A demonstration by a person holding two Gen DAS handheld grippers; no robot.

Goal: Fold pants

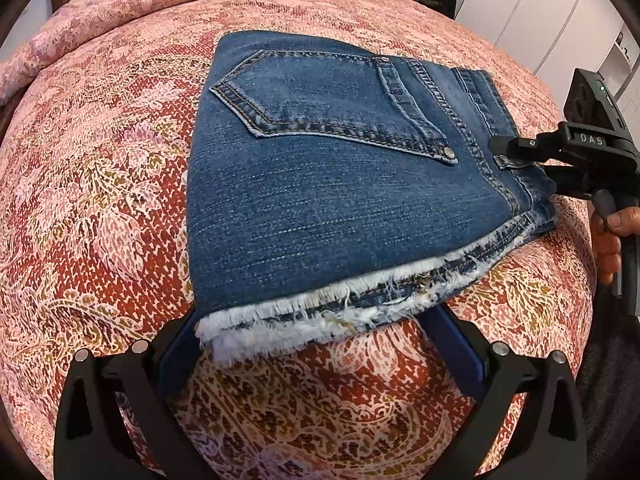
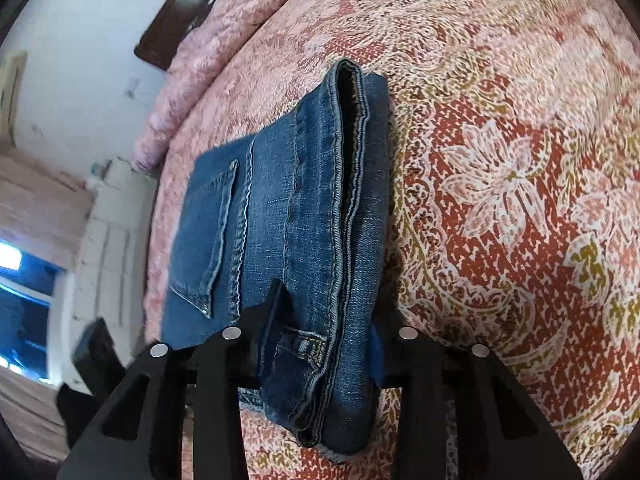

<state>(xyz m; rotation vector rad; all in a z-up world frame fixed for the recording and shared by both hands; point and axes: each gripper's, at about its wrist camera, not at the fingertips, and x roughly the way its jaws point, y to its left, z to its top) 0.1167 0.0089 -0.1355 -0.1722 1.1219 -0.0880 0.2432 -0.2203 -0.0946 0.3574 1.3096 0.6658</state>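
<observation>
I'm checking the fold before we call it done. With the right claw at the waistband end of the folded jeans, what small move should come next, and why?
Probably finish closing the right claw on the waistband, then square the stack. The jeans already lie folded on the bedspread, pocket up, with the waistband layers between the right claw's fingers. The left claw stands open around the frayed hem, gripping nothing.

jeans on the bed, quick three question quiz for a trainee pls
1. True or false: the jeans lie folded on the bedspread.
2. Which edge lies between the left gripper's fingers? A waistband, B frayed hem, C pocket.
3. Which part of the jeans does the right gripper have between its fingers?

Key: 1 true. 2 B, the frayed hem. 3 The waistband end, at a belt loop.
</observation>
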